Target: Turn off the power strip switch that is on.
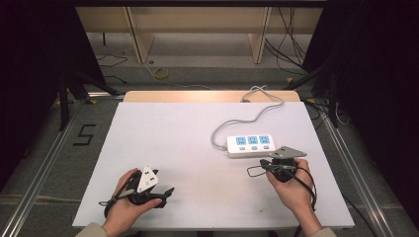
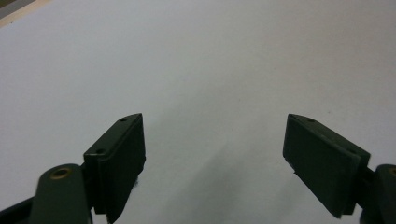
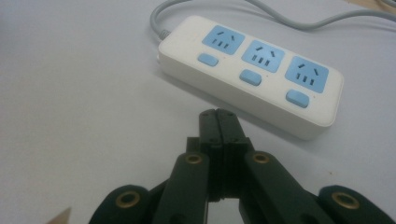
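- Left gripper (image 1: 165, 193) rested near the table's (image 1: 197, 123) front-left edge, jaws wide apart and holding nothing, well away from the power strip (image 1: 250, 145).
- Right gripper (image 3: 219, 122) was the nearer one, jaws pressed together and empty, tips just short of the strip's long side.
- Lying crosswise ahead of those tips, the strip had its middle button (image 3: 250, 77) almost straight ahead.
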The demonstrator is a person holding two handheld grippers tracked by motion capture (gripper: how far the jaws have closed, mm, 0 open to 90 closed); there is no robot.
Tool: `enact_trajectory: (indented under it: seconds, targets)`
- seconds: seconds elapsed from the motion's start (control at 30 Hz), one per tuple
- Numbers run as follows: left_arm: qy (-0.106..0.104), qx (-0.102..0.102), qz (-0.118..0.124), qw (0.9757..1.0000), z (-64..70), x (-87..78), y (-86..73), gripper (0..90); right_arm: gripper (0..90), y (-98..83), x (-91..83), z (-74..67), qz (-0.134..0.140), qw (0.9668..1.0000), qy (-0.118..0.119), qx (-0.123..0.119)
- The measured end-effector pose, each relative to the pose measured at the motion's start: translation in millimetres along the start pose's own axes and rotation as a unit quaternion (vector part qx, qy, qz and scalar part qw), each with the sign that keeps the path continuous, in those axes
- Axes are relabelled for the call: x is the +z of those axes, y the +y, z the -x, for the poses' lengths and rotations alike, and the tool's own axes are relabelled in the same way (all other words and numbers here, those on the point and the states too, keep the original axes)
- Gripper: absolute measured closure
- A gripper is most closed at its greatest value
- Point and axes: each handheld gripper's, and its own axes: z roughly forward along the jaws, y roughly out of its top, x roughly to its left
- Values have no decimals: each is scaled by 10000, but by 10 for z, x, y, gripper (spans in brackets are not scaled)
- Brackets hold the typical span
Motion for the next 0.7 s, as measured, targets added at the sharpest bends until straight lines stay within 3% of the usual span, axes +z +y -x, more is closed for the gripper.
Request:
enact_trajectory:
  seconds: [0.7]
  targets:
    - [46, -22, -8, 10000, -14, -3, -13, 211, 900, 120, 52, -6, -94, 9999, 63, -47]
